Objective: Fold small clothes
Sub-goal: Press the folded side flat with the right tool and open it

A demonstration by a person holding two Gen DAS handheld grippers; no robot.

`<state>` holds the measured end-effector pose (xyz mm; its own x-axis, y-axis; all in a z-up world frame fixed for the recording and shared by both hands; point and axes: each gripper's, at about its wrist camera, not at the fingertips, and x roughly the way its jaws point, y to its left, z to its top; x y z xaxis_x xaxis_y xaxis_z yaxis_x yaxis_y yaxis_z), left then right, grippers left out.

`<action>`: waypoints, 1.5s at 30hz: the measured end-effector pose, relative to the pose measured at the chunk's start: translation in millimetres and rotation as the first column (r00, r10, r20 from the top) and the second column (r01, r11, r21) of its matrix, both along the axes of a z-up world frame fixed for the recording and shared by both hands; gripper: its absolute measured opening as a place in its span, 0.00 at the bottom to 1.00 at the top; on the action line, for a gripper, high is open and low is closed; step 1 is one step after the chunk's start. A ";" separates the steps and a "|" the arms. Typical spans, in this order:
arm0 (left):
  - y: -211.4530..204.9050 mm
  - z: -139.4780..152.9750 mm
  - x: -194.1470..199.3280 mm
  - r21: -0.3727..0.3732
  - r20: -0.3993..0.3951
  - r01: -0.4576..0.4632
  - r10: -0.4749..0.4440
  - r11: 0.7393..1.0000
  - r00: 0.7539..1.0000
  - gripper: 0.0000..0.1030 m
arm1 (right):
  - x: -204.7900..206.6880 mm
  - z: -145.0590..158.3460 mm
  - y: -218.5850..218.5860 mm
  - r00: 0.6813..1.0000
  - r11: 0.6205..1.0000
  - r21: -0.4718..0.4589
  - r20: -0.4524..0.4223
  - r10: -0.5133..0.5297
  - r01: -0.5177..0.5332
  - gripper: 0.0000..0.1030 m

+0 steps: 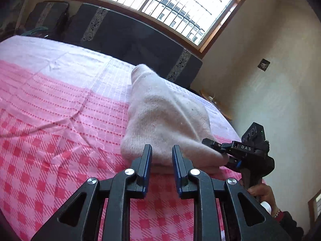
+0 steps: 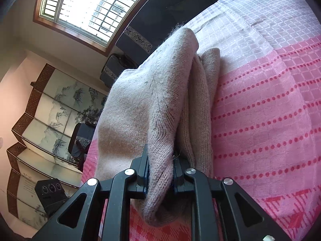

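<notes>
A cream knitted garment [image 1: 164, 118] lies bunched on the pink and white checked bedspread [image 1: 60, 104]. My left gripper [image 1: 162, 150] is open and empty, just in front of the garment's near edge. My right gripper [image 1: 224, 154] shows at the garment's right side, shut on a pulled-out corner. In the right wrist view the right gripper [image 2: 160, 166] is shut on a fold of the knitted garment [image 2: 144, 100], which rises up and doubles over a second layer [image 2: 202, 104] lying on the bed.
A dark headboard [image 1: 130, 32] and a barred window [image 1: 160, 2] stand behind the bed. A wall runs along the bed's right edge. A folding painted screen [image 2: 52, 112] stands beyond the bed in the right wrist view.
</notes>
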<state>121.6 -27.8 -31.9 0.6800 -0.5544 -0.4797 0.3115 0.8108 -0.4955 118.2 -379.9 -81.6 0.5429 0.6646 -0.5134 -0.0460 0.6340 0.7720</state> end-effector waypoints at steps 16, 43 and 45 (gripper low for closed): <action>11.0 -47.9 64.5 -0.073 -0.126 0.047 -0.056 0.996 0.990 0.52 | -43.9 8.5 -7.8 1.000 0.994 -0.112 0.007 0.010 -0.009 0.05; 8.8 -40.8 62.6 -0.055 -0.095 0.047 -0.052 0.997 0.994 0.53 | 13.5 8.1 -5.3 0.994 0.981 -0.159 0.021 -0.111 0.113 0.15; 8.5 -41.3 62.4 -0.052 -0.097 0.046 -0.051 0.998 0.994 0.53 | 12.9 8.2 -4.9 0.994 0.980 -0.165 0.026 -0.109 0.112 0.15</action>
